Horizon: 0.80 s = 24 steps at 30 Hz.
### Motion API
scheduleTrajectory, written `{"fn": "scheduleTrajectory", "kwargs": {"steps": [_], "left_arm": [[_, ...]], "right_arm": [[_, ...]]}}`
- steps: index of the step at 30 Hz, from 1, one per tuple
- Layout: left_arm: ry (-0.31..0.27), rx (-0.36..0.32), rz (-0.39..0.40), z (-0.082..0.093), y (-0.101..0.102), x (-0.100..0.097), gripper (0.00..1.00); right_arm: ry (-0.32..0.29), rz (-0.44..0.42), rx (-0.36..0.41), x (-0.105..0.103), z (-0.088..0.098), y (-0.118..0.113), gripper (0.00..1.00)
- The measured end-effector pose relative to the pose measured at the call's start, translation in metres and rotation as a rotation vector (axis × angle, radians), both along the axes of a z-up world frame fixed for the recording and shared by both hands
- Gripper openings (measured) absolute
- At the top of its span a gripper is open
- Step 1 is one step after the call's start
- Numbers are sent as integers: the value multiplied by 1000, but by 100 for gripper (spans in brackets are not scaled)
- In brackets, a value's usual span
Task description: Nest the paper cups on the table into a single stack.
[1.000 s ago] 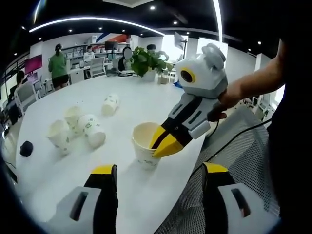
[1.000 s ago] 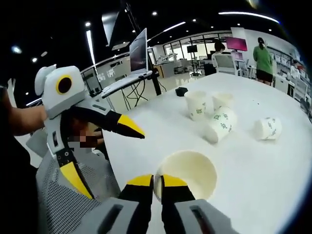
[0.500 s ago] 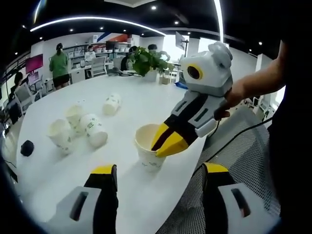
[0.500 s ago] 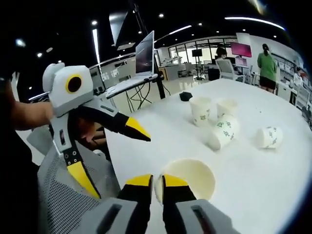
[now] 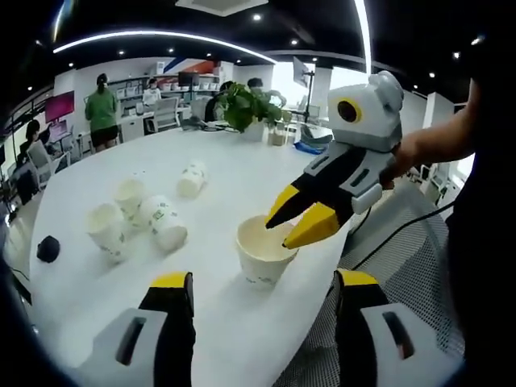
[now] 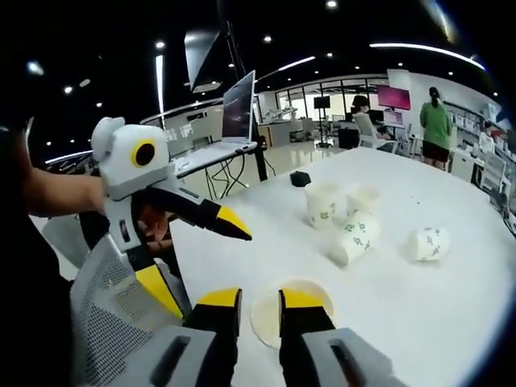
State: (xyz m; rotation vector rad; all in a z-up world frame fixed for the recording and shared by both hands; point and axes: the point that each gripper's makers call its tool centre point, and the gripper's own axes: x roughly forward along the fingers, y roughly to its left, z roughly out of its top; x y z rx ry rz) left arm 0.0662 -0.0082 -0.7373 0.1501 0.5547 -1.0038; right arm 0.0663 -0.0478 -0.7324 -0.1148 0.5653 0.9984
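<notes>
An upright paper cup (image 5: 264,251) stands near the edge of the white table (image 5: 242,161). My right gripper (image 5: 276,234) comes in from the right, open, its yellow tips straddling the cup's rim. In the right gripper view the same cup (image 6: 302,316) sits just beyond that gripper (image 6: 260,300), jaws apart. My left gripper (image 5: 264,282) is open and holds nothing, short of the cup; it also shows as the left gripper (image 6: 210,274). Two more cups stand upright (image 5: 107,227) (image 5: 129,193), and two lie on their sides (image 5: 167,224) (image 5: 192,179).
A small black object (image 5: 47,248) lies near the table's left edge. A potted plant (image 5: 246,101) stands at the far end, and a laptop (image 6: 230,109) on a stand beside the table. A grey mesh chair (image 5: 395,258) is close to the near edge. People stand far back.
My right gripper's jaws have opened off the cup's rim and drawn back a little. The cup now stands free on the table. The left gripper stays open.
</notes>
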Motion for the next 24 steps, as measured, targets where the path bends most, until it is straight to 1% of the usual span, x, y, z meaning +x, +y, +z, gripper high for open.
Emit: {"fn": "scheduleTrajectory", "kwargs": {"steps": [5, 12, 16, 18, 21, 22, 24], "left_arm": [[-10, -10, 16, 4, 5, 13, 70], [-28, -22, 50, 10, 16, 37, 68], [-49, -11, 69, 11, 24, 55, 67], [-60, -9, 80, 12, 28, 64, 66], [-74, -6, 100, 13, 33, 78, 64], [-78, -4, 103, 11, 39, 85, 63], [-90, 10, 116, 11, 45, 95, 62]], "right_arm": [[-26, -31, 4, 2, 7, -8, 28], [-57, -80, 16, 2, 11, -22, 42], [-71, -106, 18, 2, 12, -31, 50], [-74, -117, 18, 1, 11, -35, 52], [-85, -136, 22, 0, 12, -42, 59], [-86, -145, 23, 0, 12, -45, 61], [-95, -158, 25, -1, 13, -49, 63]]}}
